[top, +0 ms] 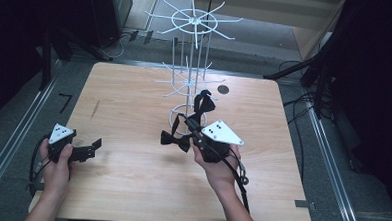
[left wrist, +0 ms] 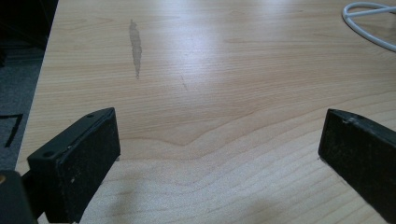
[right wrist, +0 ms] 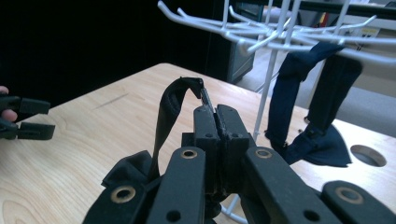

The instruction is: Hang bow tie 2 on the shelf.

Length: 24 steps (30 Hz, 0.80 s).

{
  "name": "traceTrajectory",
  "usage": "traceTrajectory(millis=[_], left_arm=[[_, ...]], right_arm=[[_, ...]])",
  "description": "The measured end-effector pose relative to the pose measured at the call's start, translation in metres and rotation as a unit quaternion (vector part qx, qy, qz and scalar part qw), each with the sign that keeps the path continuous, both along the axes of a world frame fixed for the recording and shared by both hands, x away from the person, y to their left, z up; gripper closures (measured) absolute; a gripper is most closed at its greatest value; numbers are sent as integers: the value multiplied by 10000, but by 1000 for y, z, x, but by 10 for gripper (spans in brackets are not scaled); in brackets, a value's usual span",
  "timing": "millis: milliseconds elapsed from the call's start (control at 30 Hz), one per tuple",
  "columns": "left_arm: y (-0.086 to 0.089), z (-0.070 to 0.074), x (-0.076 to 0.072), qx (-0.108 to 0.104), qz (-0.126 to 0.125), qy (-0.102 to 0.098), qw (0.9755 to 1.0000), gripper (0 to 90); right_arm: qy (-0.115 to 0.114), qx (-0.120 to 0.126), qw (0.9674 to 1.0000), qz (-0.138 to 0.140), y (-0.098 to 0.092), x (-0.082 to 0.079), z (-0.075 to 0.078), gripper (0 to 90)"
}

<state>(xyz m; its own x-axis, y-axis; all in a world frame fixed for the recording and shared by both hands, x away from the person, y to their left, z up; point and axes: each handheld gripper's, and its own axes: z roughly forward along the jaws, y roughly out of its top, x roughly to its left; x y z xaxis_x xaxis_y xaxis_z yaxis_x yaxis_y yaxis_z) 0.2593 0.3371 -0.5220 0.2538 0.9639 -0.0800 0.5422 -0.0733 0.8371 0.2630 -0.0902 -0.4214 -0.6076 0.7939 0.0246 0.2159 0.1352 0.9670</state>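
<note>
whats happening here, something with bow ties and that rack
A person works two handheld grippers at a wooden table. The right gripper is shut on the strap of a black bow tie, holding it up near the white wire rack. A second bow tie already hangs from a rack hook. The left gripper sits open and empty over the table.

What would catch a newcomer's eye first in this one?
The tall white wire rack at the table's far middle stands out, with a dark bow tie hanging from a lower hook. Just in front, the right hand-held gripper is shut on the strap of a second black bow tie. The left hand-held gripper sits open near the table's left edge.
</note>
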Motion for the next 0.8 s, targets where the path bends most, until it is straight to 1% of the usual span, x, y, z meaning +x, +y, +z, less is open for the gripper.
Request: traceTrajectory(millis=[100,167,400,433,567,800], left_arm=[[0,0,0,4,-1,0,10000,0],[0,0,0,3,4,-1,10000,0],[0,0,0,6,-2,5,10000,0],[0,0,0,2,-3,0,10000,0],[0,0,0,0,0,-2,10000,0],[0,0,0,5,-8,-5,10000,0]], right_arm=[[-43,23,10000,-19,-2,-1,3,894],[-51,93,9999,-36,-5,-2,7,894],[-120,140,9998,-29,-8,-4,11,894],[-167,160,9997,8,-9,-5,12,894],[-213,191,9996,6,-10,-6,15,894],[-337,332,9989,-69,-17,-7,23,894]])
